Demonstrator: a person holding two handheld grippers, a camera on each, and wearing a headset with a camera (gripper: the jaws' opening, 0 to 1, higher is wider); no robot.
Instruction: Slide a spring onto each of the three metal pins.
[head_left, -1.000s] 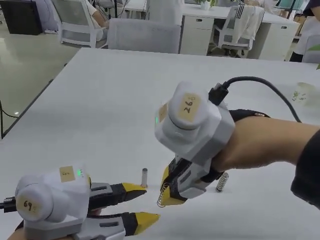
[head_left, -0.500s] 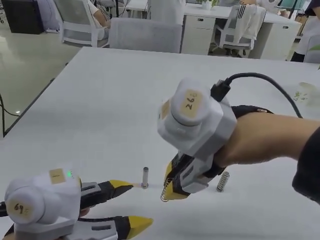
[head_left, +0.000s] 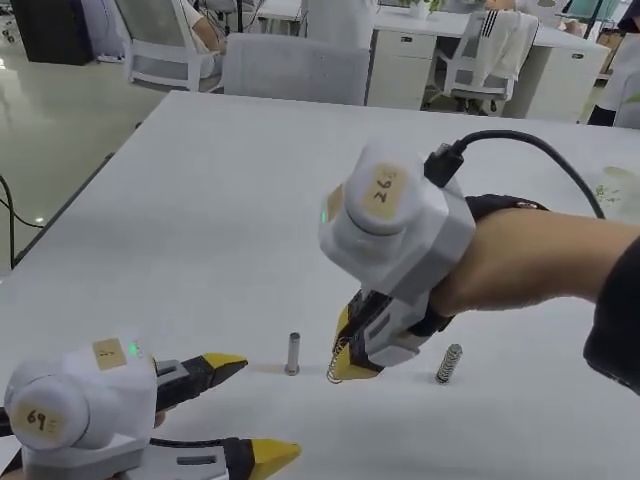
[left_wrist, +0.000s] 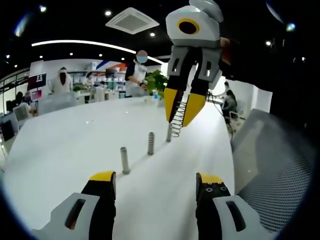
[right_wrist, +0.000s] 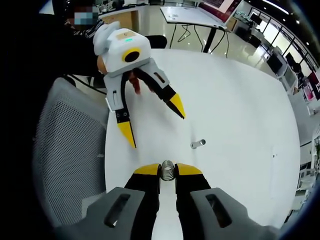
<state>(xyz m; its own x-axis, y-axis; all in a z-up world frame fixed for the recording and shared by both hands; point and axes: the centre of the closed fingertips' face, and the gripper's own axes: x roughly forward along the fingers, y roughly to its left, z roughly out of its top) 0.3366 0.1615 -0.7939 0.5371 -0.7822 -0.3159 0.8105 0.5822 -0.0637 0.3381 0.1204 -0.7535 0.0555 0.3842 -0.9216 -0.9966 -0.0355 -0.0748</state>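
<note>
My right tongs (head_left: 342, 368) grip a coiled steel spring (right_wrist: 168, 170) low over the white table (head_left: 200, 200), beside the bare upright metal pin (head_left: 292, 354); my left tongs (head_left: 260, 408) stand wide, empty, near that pin.

Head view: looks forward and down from above onto the white table (head_left: 180, 200), close behind the left gripper (head_left: 260, 408), with office chairs (head_left: 290, 68) beyond. Left gripper view: sits low over the table, faces the right gripper (left_wrist: 180, 120) near ahead. Right gripper view: looks steeply down from above, back toward the left gripper. Share the bare pin (head_left: 293, 353) across all 3.
</note>
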